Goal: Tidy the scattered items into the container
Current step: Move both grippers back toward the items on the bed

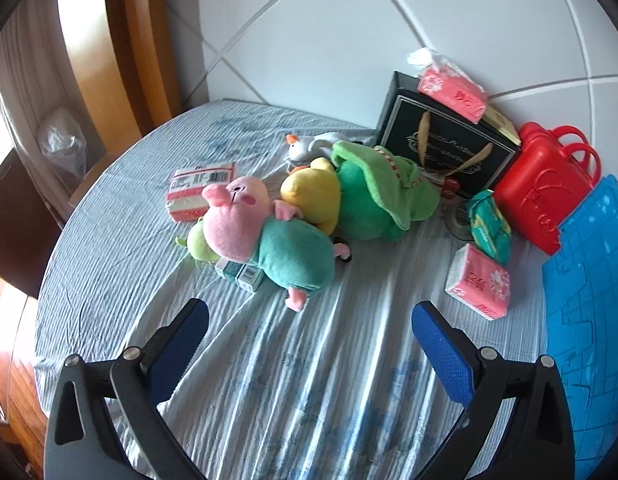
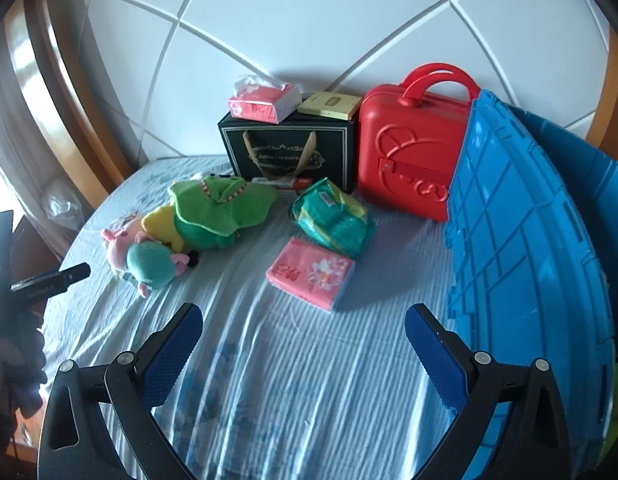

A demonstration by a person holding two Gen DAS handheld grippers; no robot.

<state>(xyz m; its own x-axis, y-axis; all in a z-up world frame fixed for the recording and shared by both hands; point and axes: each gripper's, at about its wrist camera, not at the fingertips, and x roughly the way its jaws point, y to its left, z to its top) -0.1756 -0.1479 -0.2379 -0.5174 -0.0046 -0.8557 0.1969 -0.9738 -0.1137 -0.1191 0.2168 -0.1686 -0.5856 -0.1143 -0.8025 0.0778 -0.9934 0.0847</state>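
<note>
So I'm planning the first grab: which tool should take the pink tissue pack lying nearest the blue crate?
Right tool: open, pack just ahead, blue crate beside it. Left tool faces the plush toys.

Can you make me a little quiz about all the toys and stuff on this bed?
1. True or false: the right gripper is holding the pink tissue pack.
2. What sits on top of the black gift box? A) a tissue pack and a flat gold box B) the pig plush C) the red case
3. Fill in: the red case stands between the black gift box and the blue ____.

Key
1. False: both the right gripper and the left gripper are open and empty.
2. A: tissue pack, gold box.
3. Crate.
</note>
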